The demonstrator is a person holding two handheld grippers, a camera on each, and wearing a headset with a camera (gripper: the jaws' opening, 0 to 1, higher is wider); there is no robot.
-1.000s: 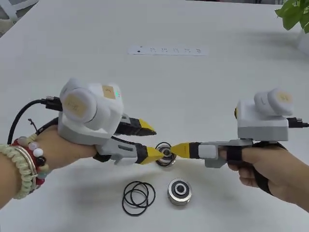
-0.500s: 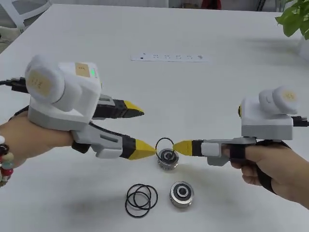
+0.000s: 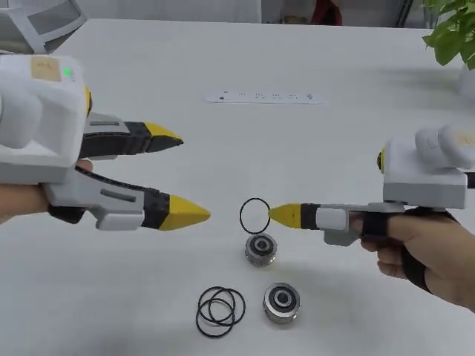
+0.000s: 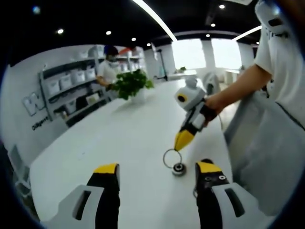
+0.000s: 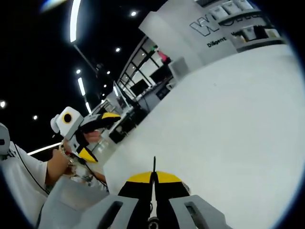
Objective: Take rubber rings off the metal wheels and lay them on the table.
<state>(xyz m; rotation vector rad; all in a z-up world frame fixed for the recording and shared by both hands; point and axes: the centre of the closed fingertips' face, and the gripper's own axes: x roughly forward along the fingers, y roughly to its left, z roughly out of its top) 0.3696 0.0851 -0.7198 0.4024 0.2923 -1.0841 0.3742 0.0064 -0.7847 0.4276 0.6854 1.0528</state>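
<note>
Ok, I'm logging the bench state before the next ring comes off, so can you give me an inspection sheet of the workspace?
Surface: white table.
Job's things: two metal wheels, one just below the held rubber ring, one nearer the person; a pile of loose rings lies beside the nearer wheel.
Clutter: power strip on the far side of the table.
Grippers: left hand-held gripper open, holding nothing; right hand-held gripper shut on the ring's edge, holding it above the wheel.
Cables: nothing seen.
Surroundings: plant at the table's far corner; shelves and a person in the background.
</note>
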